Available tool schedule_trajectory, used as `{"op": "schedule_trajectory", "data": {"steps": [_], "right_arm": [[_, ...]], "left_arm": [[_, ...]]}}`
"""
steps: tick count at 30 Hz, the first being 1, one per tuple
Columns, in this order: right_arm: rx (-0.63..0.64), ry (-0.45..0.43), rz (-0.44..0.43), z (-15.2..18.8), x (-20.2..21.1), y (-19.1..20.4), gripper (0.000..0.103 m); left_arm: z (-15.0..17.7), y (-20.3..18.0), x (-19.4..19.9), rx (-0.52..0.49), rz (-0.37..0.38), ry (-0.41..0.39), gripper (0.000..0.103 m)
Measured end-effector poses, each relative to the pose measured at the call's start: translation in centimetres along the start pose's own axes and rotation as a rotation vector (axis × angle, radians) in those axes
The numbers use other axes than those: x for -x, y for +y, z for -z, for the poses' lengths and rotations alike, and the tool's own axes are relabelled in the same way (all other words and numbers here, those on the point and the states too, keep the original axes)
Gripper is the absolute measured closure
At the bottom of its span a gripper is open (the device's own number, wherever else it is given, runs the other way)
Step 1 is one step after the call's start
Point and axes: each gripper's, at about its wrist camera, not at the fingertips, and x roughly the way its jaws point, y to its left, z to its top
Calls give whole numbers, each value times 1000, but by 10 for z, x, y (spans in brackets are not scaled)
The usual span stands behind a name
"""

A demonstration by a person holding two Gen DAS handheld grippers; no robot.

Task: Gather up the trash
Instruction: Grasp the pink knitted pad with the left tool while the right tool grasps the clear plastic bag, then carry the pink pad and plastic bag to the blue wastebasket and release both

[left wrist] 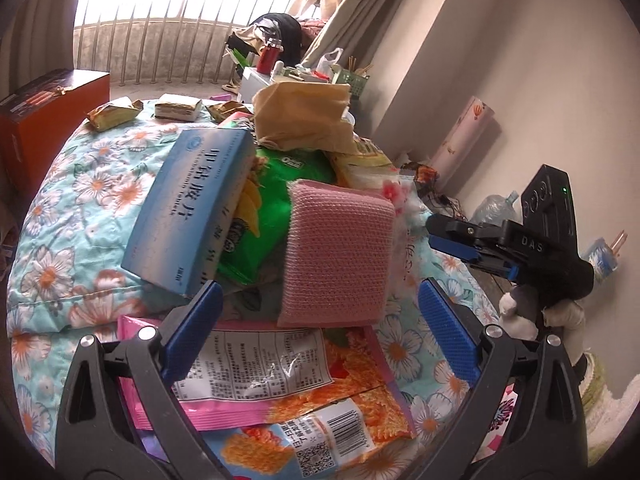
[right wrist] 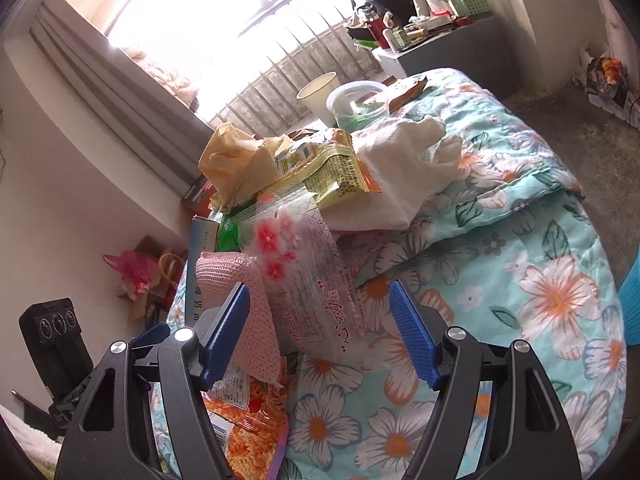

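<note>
A heap of trash lies on a bed covered by a turquoise floral quilt [left wrist: 80, 184]. On top of the heap a pink mesh scouring pad [left wrist: 336, 256] stands tilted, its knitted surface ribbed and its lower edge resting on a pink and orange snack wrapper [left wrist: 280, 380] printed with a white label and a barcode. Left of the pad leans a blue medicine box [left wrist: 192, 208] with dark Chinese characters, lying over a green snack bag [left wrist: 276, 200]. Above them sits a crumpled tan paper bag [left wrist: 300, 116]. A clear plastic bag with red flowers [right wrist: 296, 268] hangs down just beside the pad, and a yellow printed packet [right wrist: 336, 172] rests on a white cloth [right wrist: 400, 168] behind it. Farther back stand a paper cup [right wrist: 318, 94] and a clear plastic tub [right wrist: 358, 104].

The left hand-held gripper [left wrist: 320, 324] has its blue pads wide apart, holding nothing, the pad's lower edge between them. The right hand-held gripper [right wrist: 320, 332] is also spread, its left pad just beside or against the scouring pad, the clear bag between the pads; no grip shows.
</note>
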Motion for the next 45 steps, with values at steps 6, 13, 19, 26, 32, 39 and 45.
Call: {"op": "schedule_trajectory", "data": {"steps": [6, 13, 19, 26, 32, 39, 45], "right_arm": [[-5, 105, -125, -13, -35, -20, 38], [-9, 121, -205, -11, -34, -24, 79], [-14, 87, -216, 5, -13, -31, 92], [-45, 46, -136, 16, 18, -49, 95], [-137, 44, -120, 39, 38, -71, 95], [-251, 19, -118, 61, 59, -83, 95], [-262, -7, -98, 66, 73, -79, 95]], "left_arm": [[-5, -18, -18, -38, -21, 55, 9], [-12, -30, -45, -48, -81, 119, 9], [-19, -25, -73, 2, -123, 181, 9], [-17, -35, -90, -80, -180, 236, 9], [-5, -47, -91, -231, -225, 293, 9], [-2, -35, -106, -216, -219, 382, 9], [-6, -32, -98, -188, -173, 374, 14]]}}
